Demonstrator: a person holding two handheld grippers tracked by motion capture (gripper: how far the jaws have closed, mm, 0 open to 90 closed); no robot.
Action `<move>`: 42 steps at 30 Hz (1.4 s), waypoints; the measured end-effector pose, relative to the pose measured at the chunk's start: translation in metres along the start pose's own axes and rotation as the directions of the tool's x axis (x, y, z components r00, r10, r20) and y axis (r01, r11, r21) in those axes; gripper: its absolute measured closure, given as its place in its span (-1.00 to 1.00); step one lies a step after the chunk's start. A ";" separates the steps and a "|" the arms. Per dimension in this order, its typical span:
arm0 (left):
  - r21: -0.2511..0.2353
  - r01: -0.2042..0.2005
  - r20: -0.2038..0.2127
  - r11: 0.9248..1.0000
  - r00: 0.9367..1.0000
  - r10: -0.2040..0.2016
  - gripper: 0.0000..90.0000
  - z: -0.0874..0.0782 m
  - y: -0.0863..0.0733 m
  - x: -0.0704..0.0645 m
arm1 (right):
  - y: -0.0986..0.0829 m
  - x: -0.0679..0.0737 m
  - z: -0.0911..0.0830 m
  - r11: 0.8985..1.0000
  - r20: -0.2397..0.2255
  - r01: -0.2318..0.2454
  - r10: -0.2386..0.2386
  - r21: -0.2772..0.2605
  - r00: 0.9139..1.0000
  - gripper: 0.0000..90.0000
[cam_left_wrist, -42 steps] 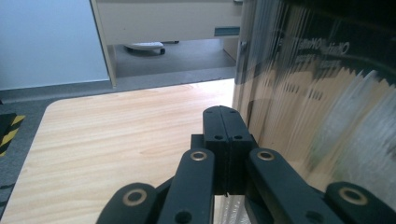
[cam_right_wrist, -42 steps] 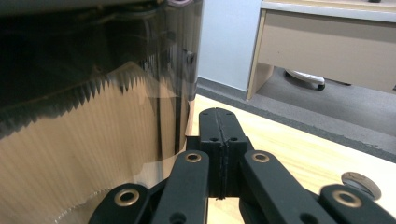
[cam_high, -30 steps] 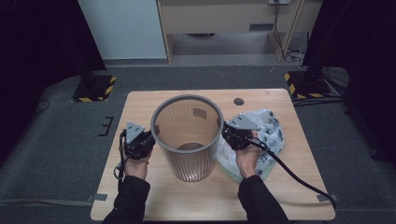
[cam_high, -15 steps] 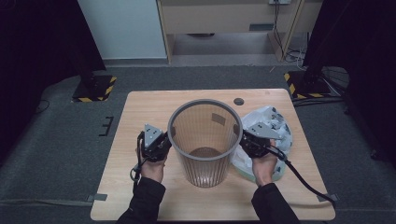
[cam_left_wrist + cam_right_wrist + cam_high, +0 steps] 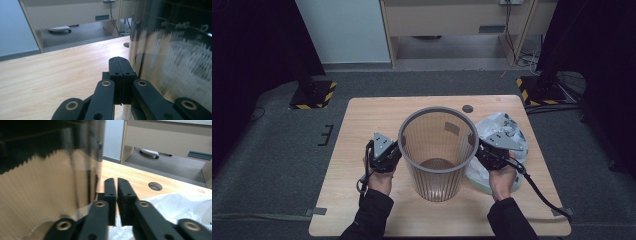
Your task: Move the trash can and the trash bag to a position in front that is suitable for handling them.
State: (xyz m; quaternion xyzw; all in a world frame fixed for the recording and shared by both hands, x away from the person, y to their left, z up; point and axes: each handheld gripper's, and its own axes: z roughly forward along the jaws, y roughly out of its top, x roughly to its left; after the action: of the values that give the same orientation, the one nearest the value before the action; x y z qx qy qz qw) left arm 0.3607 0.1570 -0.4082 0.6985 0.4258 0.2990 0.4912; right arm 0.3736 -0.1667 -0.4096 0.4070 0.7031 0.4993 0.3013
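So the bin [image 5: 438, 150], a see-through ribbed plastic one with a grey rim, was sitting upright around the middle of the wooden table [image 5: 362, 120], a bit toward the person's side. The left gripper [image 5: 396, 152] was up against its left side just under the rim, and the right gripper [image 5: 477, 149] was against the opposite side at about the same height, so the bin sat squeezed between the two.

In the left gripper view, the jaws were pressed flat together with nothing between them, and the bin wall [image 5: 175, 57] was right beside them on their right. Same deal in the right gripper view: jaws nearly together, just a thin slit, nothing pinched, bin wall [image 5: 50, 182] right beside them on their left.

A crumpled white plastic bag [image 5: 502, 127] lay on the table just right of the bin, partly under the right hand [image 5: 502, 175]. A small round hole [image 5: 468, 108] sat in the tabletop behind the bin.
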 end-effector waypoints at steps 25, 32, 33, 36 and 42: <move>0.290 0.034 -0.121 0.957 0.993 0.001 -0.11 -0.039 -0.092 0.063 | -0.097 -0.041 -0.026 0.962 0.092 -0.012 -0.014 0.274 0.996 -0.55; 0.312 0.064 -0.133 0.948 0.991 -0.023 -0.32 -0.035 -0.101 0.071 | -0.109 -0.042 -0.020 0.939 0.084 0.037 -0.069 0.341 0.994 -0.26; 0.314 0.066 -0.134 0.947 0.991 -0.024 -0.32 -0.035 -0.102 0.072 | -0.112 -0.043 -0.019 0.930 0.083 0.043 -0.079 0.365 0.993 -0.24; 0.311 0.082 -0.142 0.947 0.989 -0.039 -0.36 -0.036 -0.103 0.075 | -0.116 -0.049 -0.023 0.919 0.077 0.039 -0.075 0.392 0.994 -0.21; 0.328 0.060 -0.140 0.943 0.990 -0.014 -0.42 -0.035 -0.105 0.074 | -0.122 -0.059 -0.042 0.911 0.066 0.044 -0.077 0.411 0.995 -0.20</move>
State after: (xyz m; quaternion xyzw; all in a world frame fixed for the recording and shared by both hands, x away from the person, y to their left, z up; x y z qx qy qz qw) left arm 0.3335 0.2546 -0.4955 0.7409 0.5156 0.2608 0.3423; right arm 0.3345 -0.2576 -0.5109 0.4587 0.7914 0.3150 0.2530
